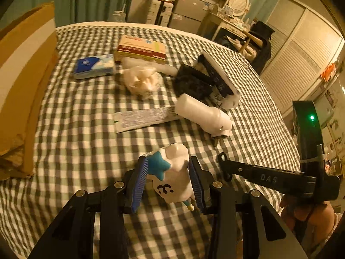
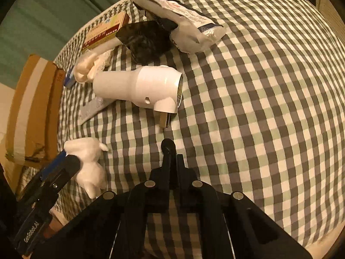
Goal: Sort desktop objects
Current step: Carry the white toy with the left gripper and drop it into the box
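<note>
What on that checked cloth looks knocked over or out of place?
The white plug-in device lies on its side, metal prongs sticking out over the checked cloth. A crumpled white plastic packet is heaped against a black pouch. The white figurine sits tilted between the left gripper pads.

You have a checked cloth [image 1: 86, 151] underfoot. Far off stand green curtains [image 1: 86, 0], white drawers [image 1: 155, 10] and louvred doors [image 1: 301, 54].
</note>
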`<action>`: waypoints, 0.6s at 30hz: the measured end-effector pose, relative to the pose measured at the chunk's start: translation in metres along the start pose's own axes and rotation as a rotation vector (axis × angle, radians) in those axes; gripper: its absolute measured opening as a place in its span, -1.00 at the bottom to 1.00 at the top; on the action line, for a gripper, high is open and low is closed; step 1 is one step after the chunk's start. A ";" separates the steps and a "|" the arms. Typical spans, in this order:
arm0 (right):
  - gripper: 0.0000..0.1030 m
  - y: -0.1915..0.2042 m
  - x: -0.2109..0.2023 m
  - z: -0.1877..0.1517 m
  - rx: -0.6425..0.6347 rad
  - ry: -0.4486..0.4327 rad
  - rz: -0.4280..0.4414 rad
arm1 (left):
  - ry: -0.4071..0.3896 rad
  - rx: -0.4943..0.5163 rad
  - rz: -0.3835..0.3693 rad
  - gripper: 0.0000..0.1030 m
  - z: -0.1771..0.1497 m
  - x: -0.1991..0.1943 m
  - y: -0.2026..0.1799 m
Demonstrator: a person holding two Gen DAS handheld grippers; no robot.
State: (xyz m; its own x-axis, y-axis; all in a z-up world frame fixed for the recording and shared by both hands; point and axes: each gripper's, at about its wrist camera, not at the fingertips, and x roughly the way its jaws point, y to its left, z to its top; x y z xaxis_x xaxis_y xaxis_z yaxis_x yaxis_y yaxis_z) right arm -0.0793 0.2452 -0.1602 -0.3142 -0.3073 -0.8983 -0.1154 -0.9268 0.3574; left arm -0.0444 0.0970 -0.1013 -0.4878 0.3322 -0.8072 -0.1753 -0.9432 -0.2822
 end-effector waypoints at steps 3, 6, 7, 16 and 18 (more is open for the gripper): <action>-0.92 0.003 -0.016 -0.005 -0.011 -0.060 0.006 | -0.011 -0.017 0.003 -0.23 0.001 -0.009 0.005; -0.92 0.011 -0.033 -0.012 -0.040 -0.102 -0.006 | -0.026 -0.030 0.006 -0.23 0.000 -0.019 0.009; -0.92 0.015 -0.040 -0.015 -0.049 -0.114 -0.011 | -0.032 -0.033 0.003 -0.23 0.000 -0.023 0.010; -0.92 0.071 -0.081 -0.024 -0.157 -0.191 -0.002 | -0.150 -0.050 -0.012 -0.23 0.004 -0.081 0.017; -0.92 0.089 -0.089 -0.026 -0.194 -0.208 -0.001 | -0.180 -0.056 -0.009 -0.23 0.005 -0.096 0.021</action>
State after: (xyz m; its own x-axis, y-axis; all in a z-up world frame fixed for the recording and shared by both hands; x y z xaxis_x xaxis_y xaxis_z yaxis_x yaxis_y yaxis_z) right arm -0.0369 0.1847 -0.0551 -0.5034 -0.2739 -0.8195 0.0600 -0.9572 0.2831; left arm -0.0057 0.0451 -0.0266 -0.6328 0.3312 -0.6999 -0.1351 -0.9373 -0.3213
